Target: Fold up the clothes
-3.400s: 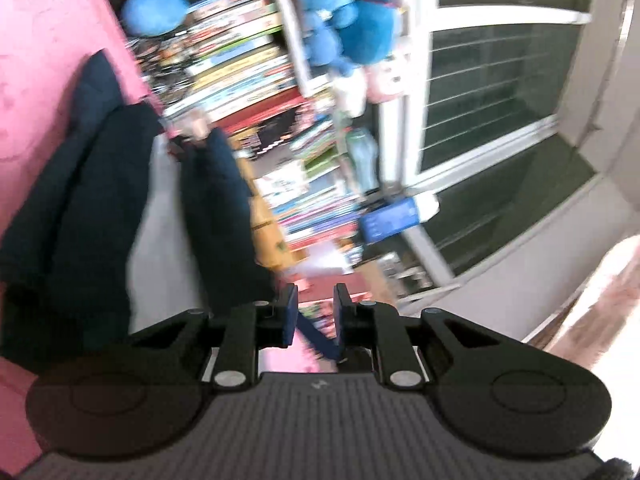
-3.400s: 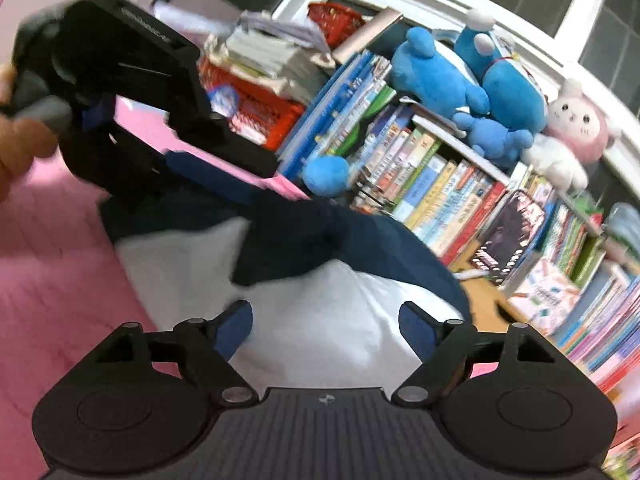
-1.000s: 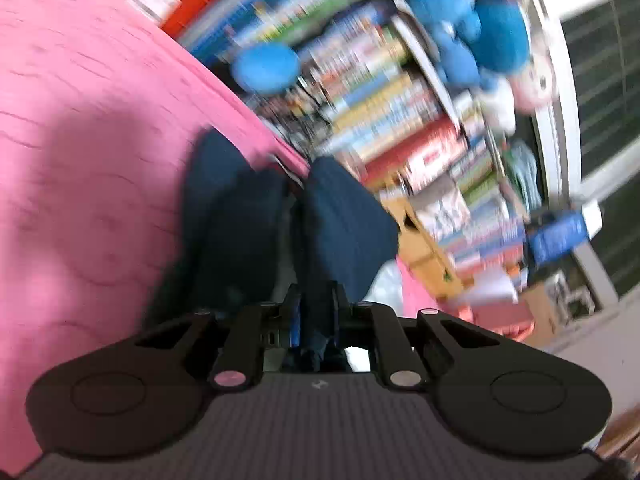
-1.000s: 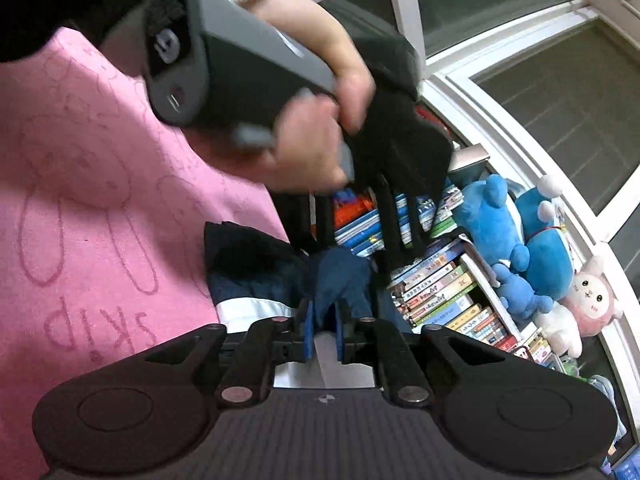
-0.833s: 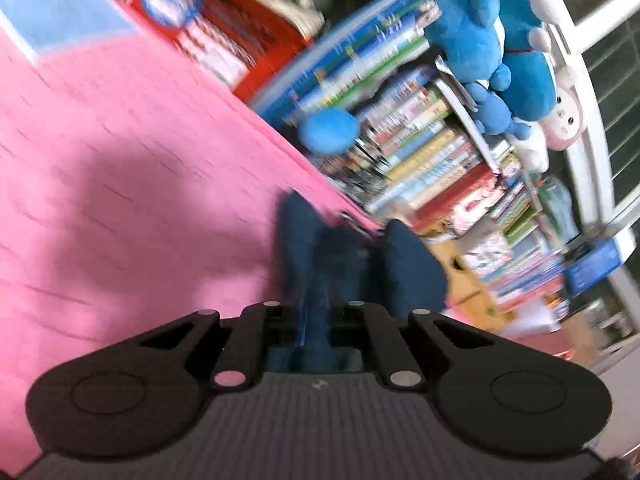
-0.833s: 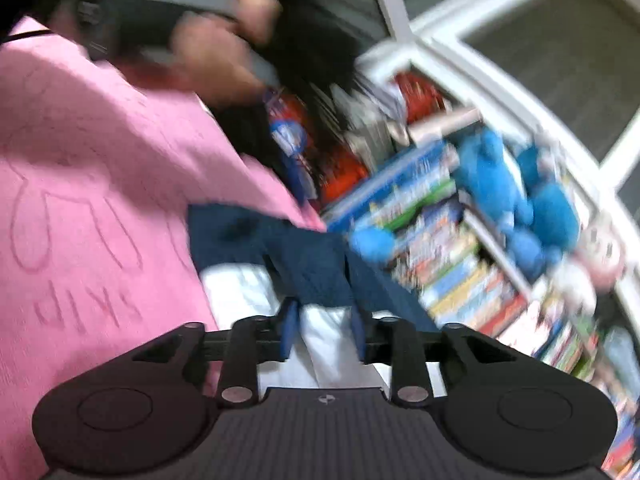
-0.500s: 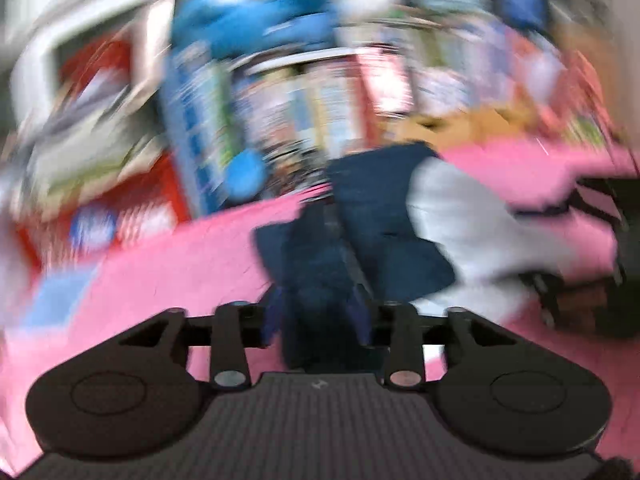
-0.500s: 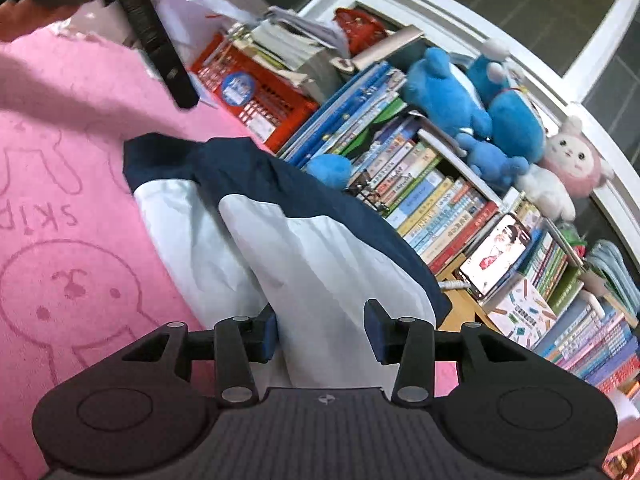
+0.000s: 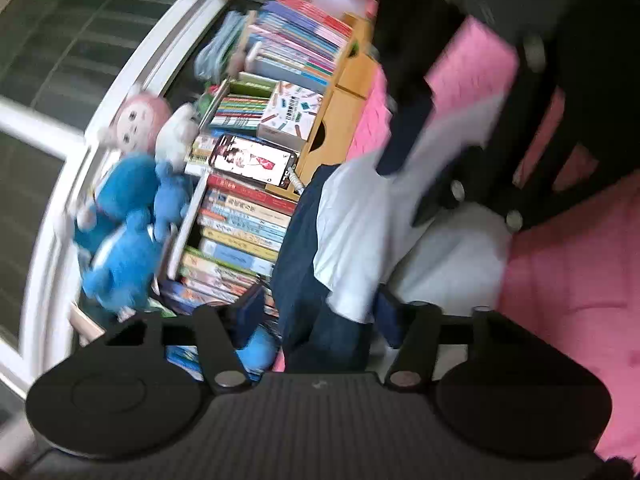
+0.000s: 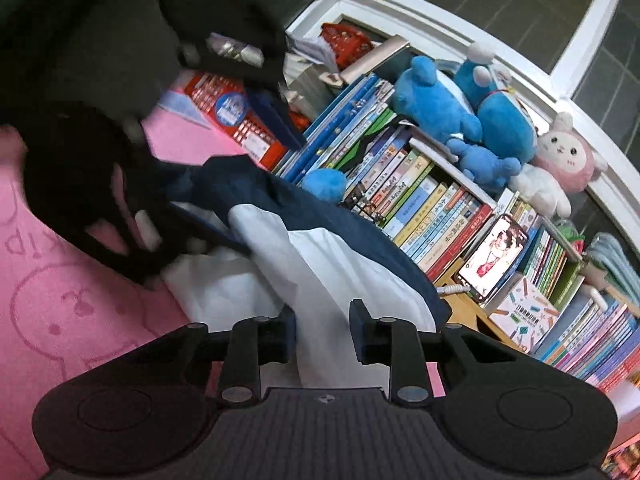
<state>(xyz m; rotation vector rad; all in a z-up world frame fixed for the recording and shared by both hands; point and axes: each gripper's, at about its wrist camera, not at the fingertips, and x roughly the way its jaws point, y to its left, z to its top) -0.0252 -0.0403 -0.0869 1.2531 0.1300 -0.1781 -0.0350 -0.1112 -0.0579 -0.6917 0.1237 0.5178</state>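
Observation:
A navy and white garment (image 10: 320, 248) lies bunched on the pink mat (image 10: 60, 320), with white panels on top and a navy edge toward the books. My right gripper (image 10: 322, 332) is open, its fingers either side of a white fold at the garment's near end. My left gripper (image 9: 320, 316) is open, with the garment's navy edge (image 9: 300, 240) between its fingers. In the right wrist view the left gripper (image 10: 224, 168) is at the garment's far left end. In the left wrist view the right gripper's black body (image 9: 500, 184) sits over the white part.
A row of books (image 10: 420, 196) lines the mat's far edge, with blue and pink plush toys (image 10: 492, 120) on top and a phone (image 10: 492, 256) propped against them. A red basket (image 10: 240, 120) stands at the left. Windows are behind.
Both grippers have let go of the garment and opened. The left gripper has swung round to the garment's far end. The garment now lies on the mat, more spread out.

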